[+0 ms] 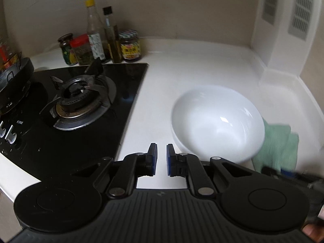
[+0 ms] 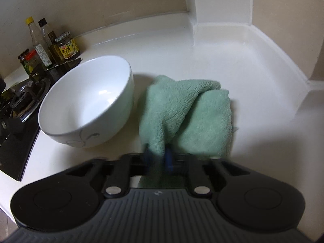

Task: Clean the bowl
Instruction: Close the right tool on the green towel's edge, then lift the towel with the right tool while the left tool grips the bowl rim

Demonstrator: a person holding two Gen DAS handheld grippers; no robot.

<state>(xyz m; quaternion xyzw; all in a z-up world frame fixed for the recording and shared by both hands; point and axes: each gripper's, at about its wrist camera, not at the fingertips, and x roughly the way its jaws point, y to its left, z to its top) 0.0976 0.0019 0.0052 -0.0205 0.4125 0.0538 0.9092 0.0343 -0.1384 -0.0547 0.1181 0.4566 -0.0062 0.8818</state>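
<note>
The left gripper is held above the white countertop, its blue-padded fingers apart with only a narrow gap and nothing held between them. A white ceramic bowl is seen standing upright just ahead and to the right of these fingers, not touched by them. A black gas hob with one bare burner is noted ahead to the left; condiment jars and bottles are grouped beyond it against the wall.

The right gripper is clamped on a fold of a green fleece cloth, which is bunched directly ahead of the fingers and rests on the countertop. The bowl is found ahead and to the left of this gripper, just beside the cloth; a thin grey line pattern is visible on its outer wall. Contact between cloth and bowl cannot be determined.
</note>
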